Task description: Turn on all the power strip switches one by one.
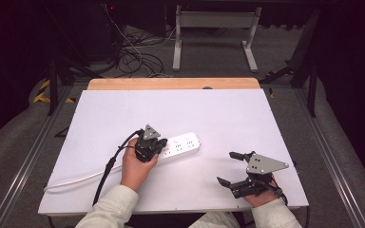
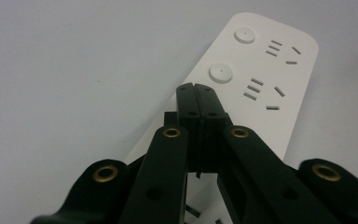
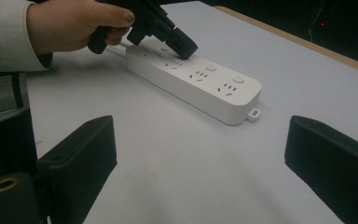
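**Left tool over the power strip, right tool standing off**

At the left of the high view, a white cord (image 1: 83,178) trails across the white counter (image 1: 218,114) from its near left edge toward the power strip (image 1: 183,144), which lies a little left of the counter's middle. The strip's long axis runs left to right with a slight tilt, its free end pointing right and a little away from the person.

The left tool (image 1: 148,148) is right over the cord end of the strip. In the left gripper view its two black jaws are pressed together with nothing between them, and their joined tip (image 2: 196,95) sits low over the strip's top face, just short of a round button (image 2: 221,73) and its sockets. Whether the tip touches the plastic cannot be told. The strip's remaining length runs straight ahead of this tool, so any press or push would go along that axis.

Further right, the right tool (image 1: 232,168) rests near the counter's front edge, well apart from the strip. Its jaws are spread wide and empty. From its own view the strip (image 3: 193,81) lies ahead and to the left, free end nearest. The left hand (image 3: 70,25) is plainly the nearer one, so the next move looks to be its own.
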